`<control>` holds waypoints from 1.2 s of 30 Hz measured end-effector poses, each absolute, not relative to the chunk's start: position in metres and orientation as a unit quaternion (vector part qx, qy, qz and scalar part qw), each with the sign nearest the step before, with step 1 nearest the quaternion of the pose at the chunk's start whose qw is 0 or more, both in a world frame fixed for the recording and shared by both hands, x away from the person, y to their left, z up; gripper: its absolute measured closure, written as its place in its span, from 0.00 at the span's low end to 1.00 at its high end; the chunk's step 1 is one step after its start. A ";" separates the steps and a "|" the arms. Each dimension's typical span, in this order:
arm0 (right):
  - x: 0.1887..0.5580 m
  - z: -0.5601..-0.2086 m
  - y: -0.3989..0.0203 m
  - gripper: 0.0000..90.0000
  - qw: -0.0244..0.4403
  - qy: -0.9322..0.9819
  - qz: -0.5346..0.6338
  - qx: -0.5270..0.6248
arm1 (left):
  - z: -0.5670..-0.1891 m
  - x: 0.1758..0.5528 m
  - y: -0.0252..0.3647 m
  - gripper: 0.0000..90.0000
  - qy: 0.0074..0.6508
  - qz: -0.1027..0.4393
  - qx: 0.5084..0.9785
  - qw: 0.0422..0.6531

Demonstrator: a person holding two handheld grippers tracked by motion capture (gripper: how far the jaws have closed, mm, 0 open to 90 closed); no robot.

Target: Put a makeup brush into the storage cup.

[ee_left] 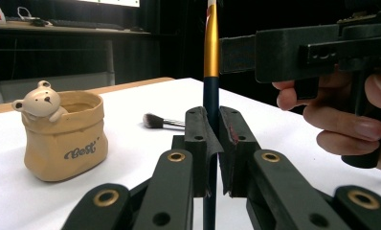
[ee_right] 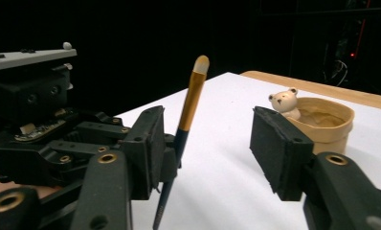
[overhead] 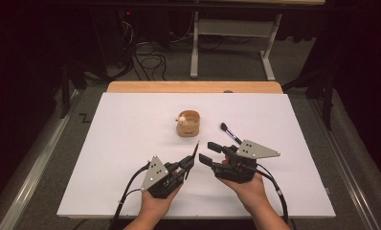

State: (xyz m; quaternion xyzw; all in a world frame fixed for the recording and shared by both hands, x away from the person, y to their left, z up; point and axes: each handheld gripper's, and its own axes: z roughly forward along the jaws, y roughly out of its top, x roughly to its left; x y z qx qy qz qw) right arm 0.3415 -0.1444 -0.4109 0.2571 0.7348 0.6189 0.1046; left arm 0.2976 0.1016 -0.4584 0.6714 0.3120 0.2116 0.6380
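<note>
A little tan pot (overhead: 188, 123) shaped like a bag sits on the white bench (overhead: 131, 143), with a small bear (ee_left: 41, 100) peeking over its rim. A fluffy makeup brush (overhead: 230, 132) lies on the bench near the pot. Far behind the pot, past the bench's wooden edge, stand the grey legs of another table (overhead: 229, 45) on the floor, with dark cables (overhead: 148, 60) beside them.

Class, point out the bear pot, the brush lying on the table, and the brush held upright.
bear pot (ee_left: 66, 143), left gripper view, front wall.
lying brush (ee_left: 153, 120), left gripper view, bristles.
upright brush (ee_right: 192, 98), right gripper view, gold ferrule.
</note>
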 end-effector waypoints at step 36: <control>0.343 -0.424 -0.138 0.89 0.037 0.725 0.637 0.261 | -0.462 0.291 0.092 0.92 0.296 0.206 0.677 0.641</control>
